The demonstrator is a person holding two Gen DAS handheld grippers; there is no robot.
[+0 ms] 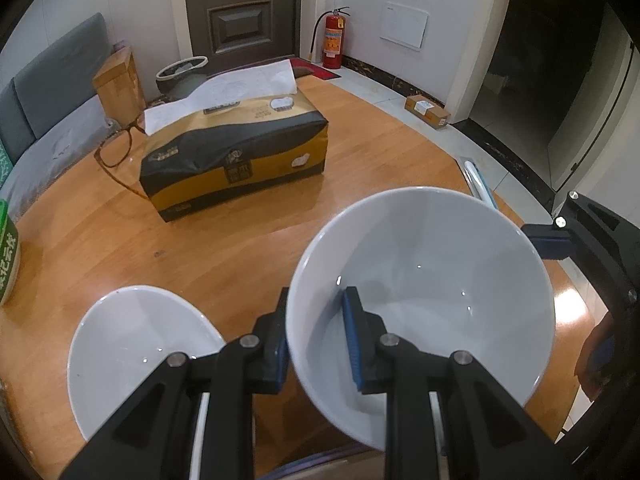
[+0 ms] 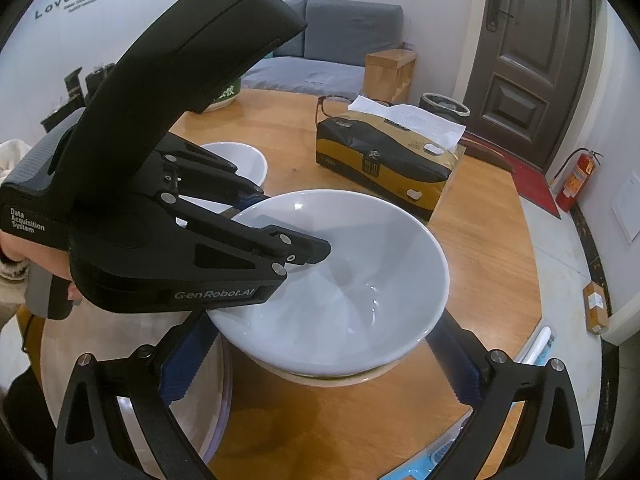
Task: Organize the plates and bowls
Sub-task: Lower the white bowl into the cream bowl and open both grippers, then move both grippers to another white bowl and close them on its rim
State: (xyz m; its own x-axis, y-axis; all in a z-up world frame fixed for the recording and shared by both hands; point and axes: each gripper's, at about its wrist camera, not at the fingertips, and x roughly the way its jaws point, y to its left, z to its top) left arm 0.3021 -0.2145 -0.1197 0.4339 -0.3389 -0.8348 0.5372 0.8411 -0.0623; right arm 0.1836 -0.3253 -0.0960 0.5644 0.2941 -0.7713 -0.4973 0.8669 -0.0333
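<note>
My left gripper is shut on the near rim of a large white bowl, with one blue pad inside and the other outside. In the right wrist view that gripper reaches in from the left, and the bowl sits over a cream dish; I cannot tell whether they touch. My right gripper stands wide open, its pads flanking the bowl's near side. A second white bowl rests on the table behind the left gripper, seen again as the second bowl.
A black-and-gold tissue pack lies mid-table with glasses beside it. A green-labelled container stands at the left edge. A pale plate lies under my right gripper's left finger. The round wooden table ends close on the right.
</note>
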